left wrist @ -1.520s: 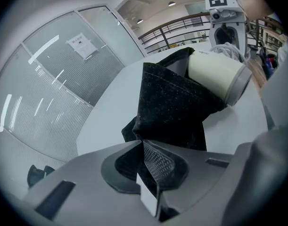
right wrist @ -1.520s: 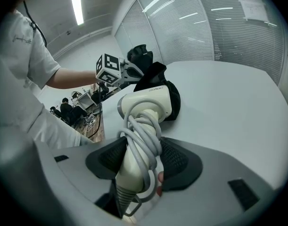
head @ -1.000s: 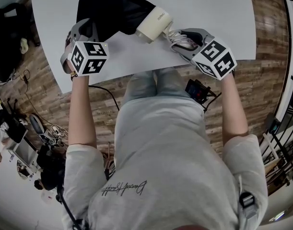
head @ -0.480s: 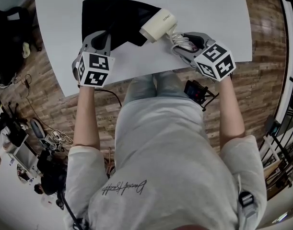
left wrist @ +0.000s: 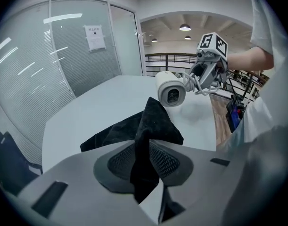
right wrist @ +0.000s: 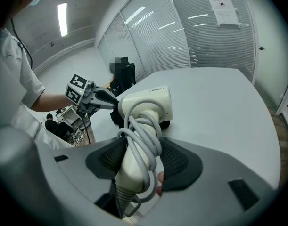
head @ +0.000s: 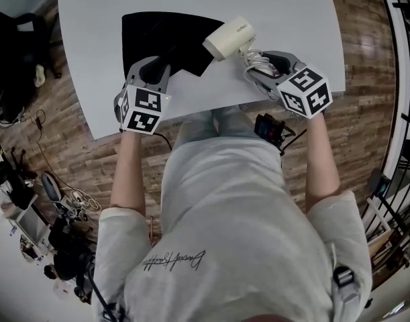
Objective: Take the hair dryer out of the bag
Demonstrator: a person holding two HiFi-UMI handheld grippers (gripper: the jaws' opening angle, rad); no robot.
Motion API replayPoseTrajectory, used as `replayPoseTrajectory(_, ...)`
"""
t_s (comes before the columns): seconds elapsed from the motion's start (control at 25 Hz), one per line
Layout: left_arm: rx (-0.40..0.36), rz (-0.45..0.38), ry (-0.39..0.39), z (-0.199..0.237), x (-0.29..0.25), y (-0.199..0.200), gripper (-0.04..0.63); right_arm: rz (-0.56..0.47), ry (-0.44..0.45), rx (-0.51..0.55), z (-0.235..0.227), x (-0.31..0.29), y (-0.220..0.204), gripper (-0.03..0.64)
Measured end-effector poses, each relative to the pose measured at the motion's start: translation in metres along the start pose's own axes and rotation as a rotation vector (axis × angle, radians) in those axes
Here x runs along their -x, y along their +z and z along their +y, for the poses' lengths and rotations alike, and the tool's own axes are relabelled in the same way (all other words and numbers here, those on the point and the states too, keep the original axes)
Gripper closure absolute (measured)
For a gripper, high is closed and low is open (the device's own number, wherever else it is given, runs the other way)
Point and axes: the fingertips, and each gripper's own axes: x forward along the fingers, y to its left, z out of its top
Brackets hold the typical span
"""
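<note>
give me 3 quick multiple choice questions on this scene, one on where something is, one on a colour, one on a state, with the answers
1. Where is the hair dryer?
A) inside the bag
B) in the right gripper, outside the bag
C) on the floor

2. What colour is the bag?
A) red
B) black
C) white

3. How is the dryer's cord?
A) stretched across the table
B) plugged into a wall
C) wound round the handle

Answers:
1 B, the jaws clamp the handle and the whole dryer shows clear of the bag.
2 B, it is dark cloth on the white table.
3 C, loops of cord wrap the handle.
</note>
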Motion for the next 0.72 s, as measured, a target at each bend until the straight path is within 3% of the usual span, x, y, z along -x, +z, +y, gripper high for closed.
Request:
replayPoseTrajectory(0.44, 0.044, -0.029, 0.007, -0.007, 0.011, 0.008, 0.436, -0.054, -0.031, 0.001, 0.001, 0.019, 0.024, 0.376)
replayPoseTrajectory(0.6, 0.101, -0.090, 0.018, -0.009, 0.022, 0.021, 0.444, -0.073, -0.034, -0.004, 0.003, 0.023, 0.029, 0.376)
replayPoseTrajectory(0.72, 0.149, -0.148, 0.012, -0.012, 0.030, 0.032, 0.486, -0.081, -0.044, -0.003, 0.004, 0.025, 0.033, 0.376)
